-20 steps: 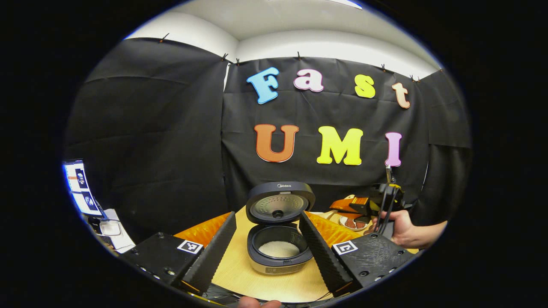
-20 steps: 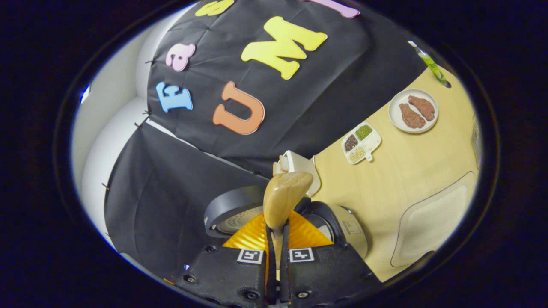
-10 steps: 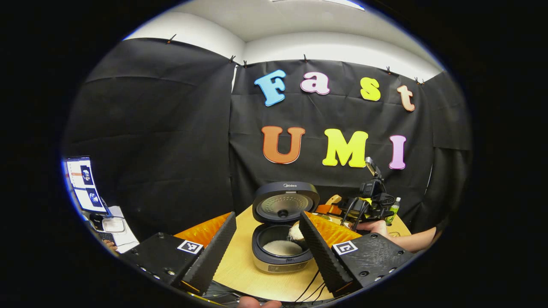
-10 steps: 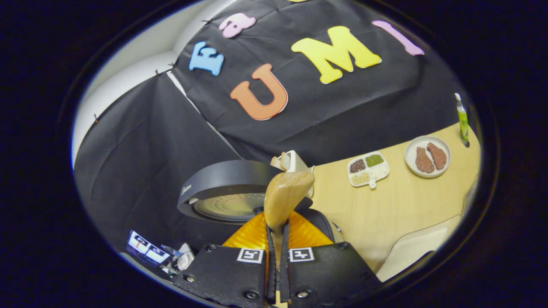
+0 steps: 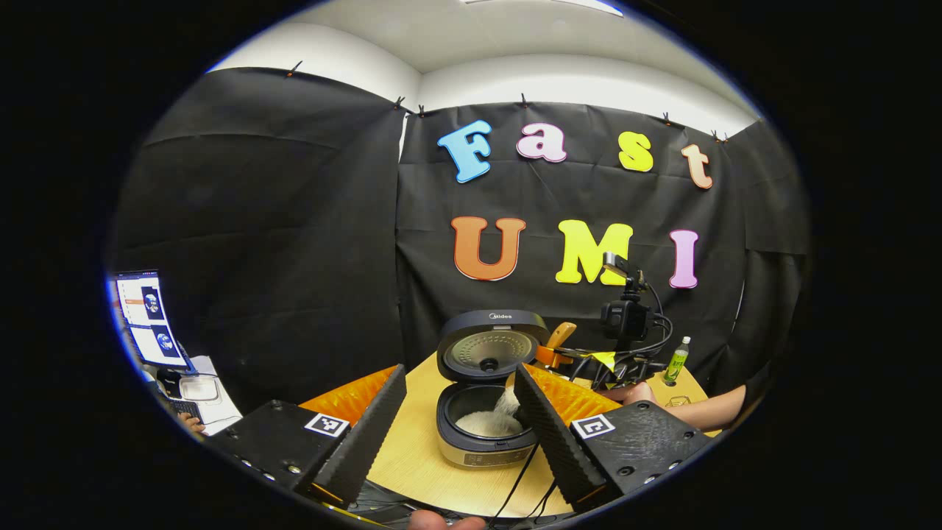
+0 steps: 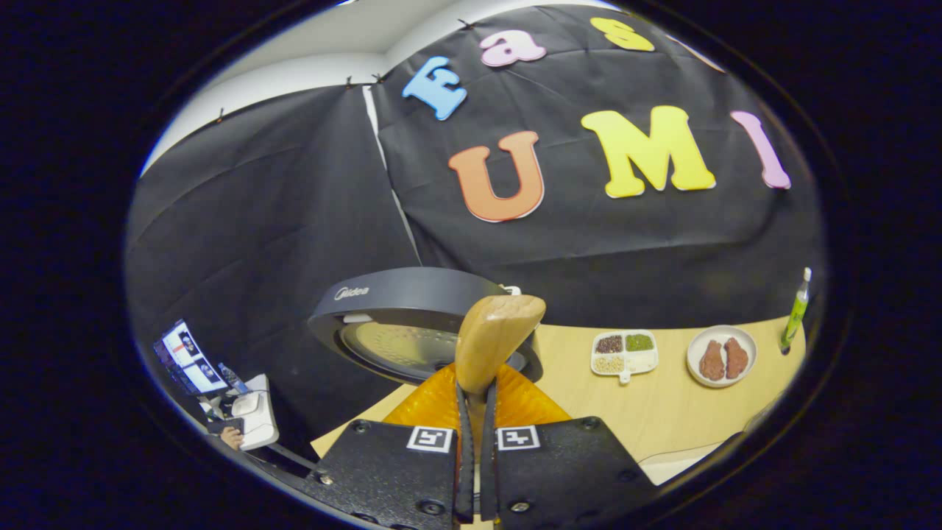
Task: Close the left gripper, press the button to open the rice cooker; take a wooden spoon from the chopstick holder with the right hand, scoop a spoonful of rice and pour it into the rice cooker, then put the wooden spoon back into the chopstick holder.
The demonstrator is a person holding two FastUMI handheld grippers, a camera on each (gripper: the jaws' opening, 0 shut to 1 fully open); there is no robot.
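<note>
Right gripper: fingers drawn together on the handle of the wooden spoon, whose bowl is seen standing up past the fingertips in the right gripper view; whether any rice remains in it cannot be told. The same spoon is seen in the left gripper view as a tan handle angled over the far right rim of the rice cooker, with pale grains falling from it into the pot. Left gripper: fingers spread wide apart, nothing held, framing the cooker from the near side. Rice cooker: lid raised upright, a white heap of rice lying in the inner pot; the opening step is judged done. Spoon taken and loaded: judged done. Pouring: judged under way or nearly finished. Remaining: return of the spoon to the chopstick holder, whose place cannot be made out with certainty. Surroundings, right gripper view: divided dish of grains, plate with two brown pieces, green bottle, all set on the wooden table, well apart from the cooker.
</note>
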